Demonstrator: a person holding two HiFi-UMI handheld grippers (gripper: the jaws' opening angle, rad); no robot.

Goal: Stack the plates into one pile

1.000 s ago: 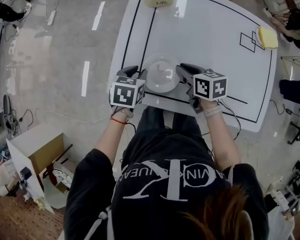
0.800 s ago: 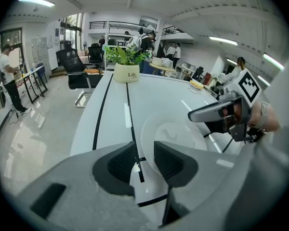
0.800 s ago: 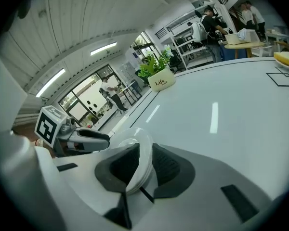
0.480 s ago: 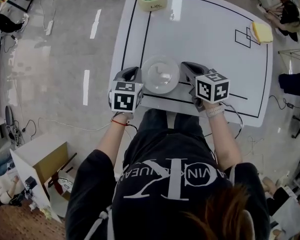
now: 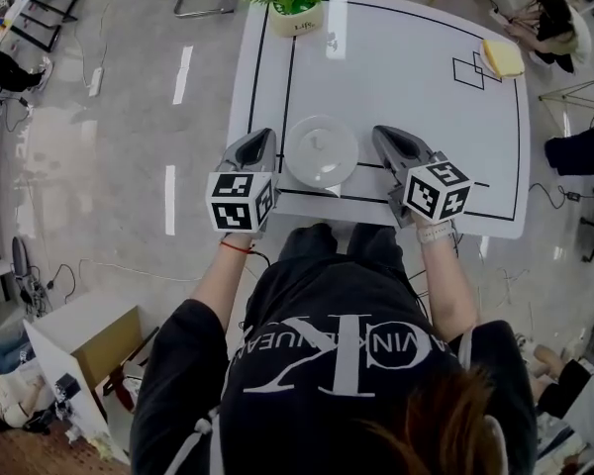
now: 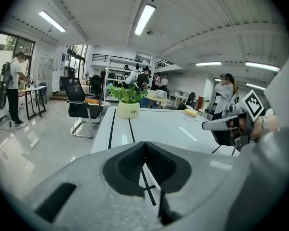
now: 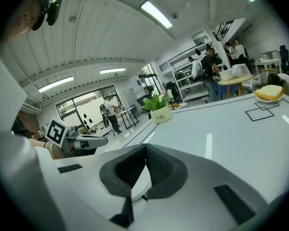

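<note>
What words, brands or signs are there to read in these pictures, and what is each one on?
"Life": on the cream plant pot; any smaller print beside it is too small to read.
"CK": large white monogram on the person's black shirt, seen upside down; the smaller lettering across it is only partly legible.
Marker cubes: black-and-white square patterns, no words.

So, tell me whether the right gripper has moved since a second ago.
Yes. The right gripper has drawn back rightward off the plates, leaving a gap where it sat at their rim; its jaws have just closed further, shut with nothing between them.
</note>
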